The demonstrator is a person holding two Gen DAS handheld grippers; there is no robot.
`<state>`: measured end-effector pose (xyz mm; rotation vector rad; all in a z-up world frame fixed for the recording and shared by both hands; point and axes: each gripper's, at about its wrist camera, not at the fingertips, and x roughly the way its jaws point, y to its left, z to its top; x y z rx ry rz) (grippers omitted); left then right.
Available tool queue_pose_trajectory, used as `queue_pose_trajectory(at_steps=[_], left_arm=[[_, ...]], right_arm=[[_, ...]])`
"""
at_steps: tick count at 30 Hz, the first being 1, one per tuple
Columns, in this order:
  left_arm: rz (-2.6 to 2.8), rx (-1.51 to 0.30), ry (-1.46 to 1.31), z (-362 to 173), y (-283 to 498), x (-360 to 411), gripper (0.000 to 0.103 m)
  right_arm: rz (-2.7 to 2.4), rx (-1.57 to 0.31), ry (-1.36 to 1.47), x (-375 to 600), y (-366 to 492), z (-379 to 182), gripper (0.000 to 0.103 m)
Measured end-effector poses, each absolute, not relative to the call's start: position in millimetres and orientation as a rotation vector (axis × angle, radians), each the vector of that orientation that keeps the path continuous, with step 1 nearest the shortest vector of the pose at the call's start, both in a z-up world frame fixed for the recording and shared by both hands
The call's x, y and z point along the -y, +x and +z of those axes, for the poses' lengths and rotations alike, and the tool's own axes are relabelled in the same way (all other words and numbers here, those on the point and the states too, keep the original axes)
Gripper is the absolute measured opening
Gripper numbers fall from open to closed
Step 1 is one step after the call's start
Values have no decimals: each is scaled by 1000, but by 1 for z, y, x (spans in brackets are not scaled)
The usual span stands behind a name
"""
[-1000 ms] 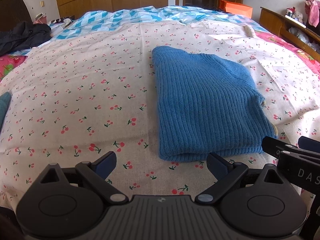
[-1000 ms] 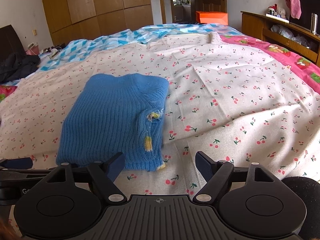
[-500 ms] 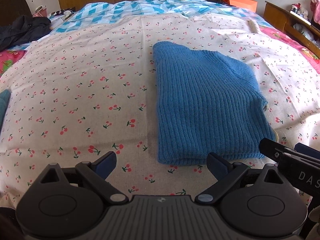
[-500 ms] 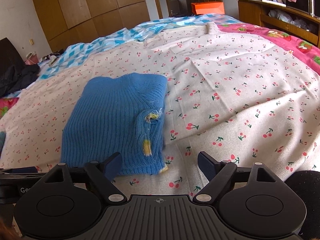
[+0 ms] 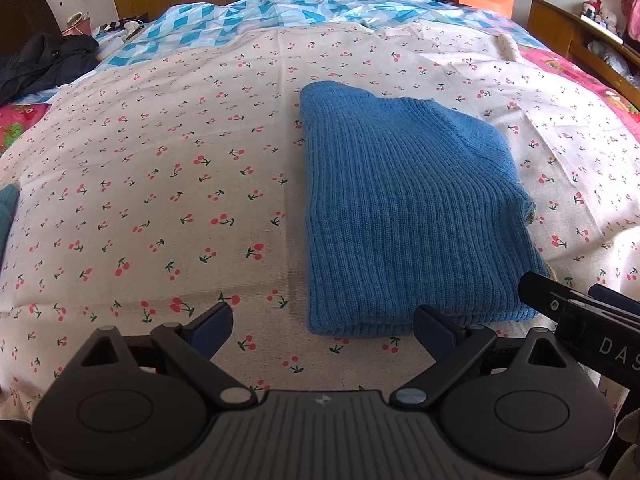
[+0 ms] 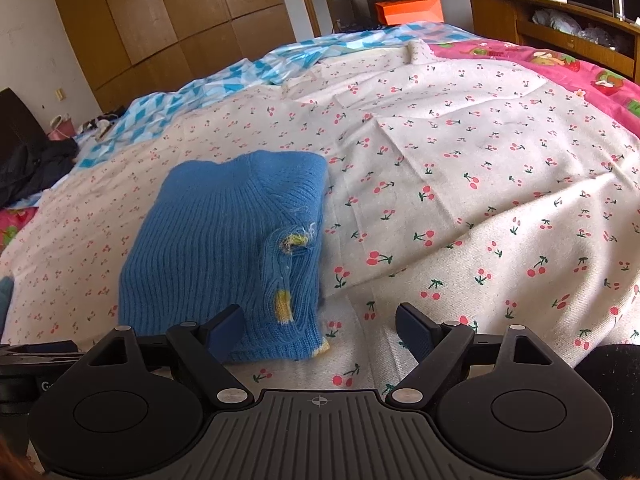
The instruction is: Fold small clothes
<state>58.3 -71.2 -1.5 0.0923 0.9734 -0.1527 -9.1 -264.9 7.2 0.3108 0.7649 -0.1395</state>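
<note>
A blue ribbed knit sweater (image 5: 404, 216) lies folded into a rectangle on the cherry-print sheet (image 5: 168, 184). It also shows in the right wrist view (image 6: 224, 248), with yellow trim at its near right edge. My left gripper (image 5: 323, 326) is open and empty, just short of the sweater's near edge. My right gripper (image 6: 320, 326) is open and empty, at the sweater's near right corner; its left fingertip (image 6: 226, 330) overlaps the hem in the view. The right gripper's fingers also show at the right edge of the left wrist view (image 5: 576, 308).
A blue-and-white diamond quilt (image 5: 240, 24) covers the far end of the bed. Dark clothing (image 5: 44, 60) lies at the far left. A pink printed blanket (image 6: 560, 64) runs along the right side. A wooden shelf unit (image 6: 560, 28) stands beyond it. An orange box (image 6: 408, 10) sits at the back.
Both grippers have tilted and shifted slightly near the sweater's near edge. Both stay open and empty. The sweater has not moved.
</note>
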Motion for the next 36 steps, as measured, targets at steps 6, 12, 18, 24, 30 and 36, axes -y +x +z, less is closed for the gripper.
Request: queue_pose_trajectory(at_steps=[6,12,18,24,30,36], left_arm=[[-151,-980,91,-3,59,71,101],[-150,-980,92,-4,59,71,101],[-151,-979,90,-4,59,71,101],[-163,-974,84,0,58,69,101],[-170,-920,61,17,62,65,101],[-148,-897,70,21,77,63,101]], right_arm=[[-138,-779,312,264,-7,5,85],[-138,-778,311,264,-7,5,85],[-138,-778,312,264,-7,5,85],[-135,-755,313,265,-9,9,85],[-101,-569,246,262,-7,40,85],[-70,-574,249,268,51,42,76]])
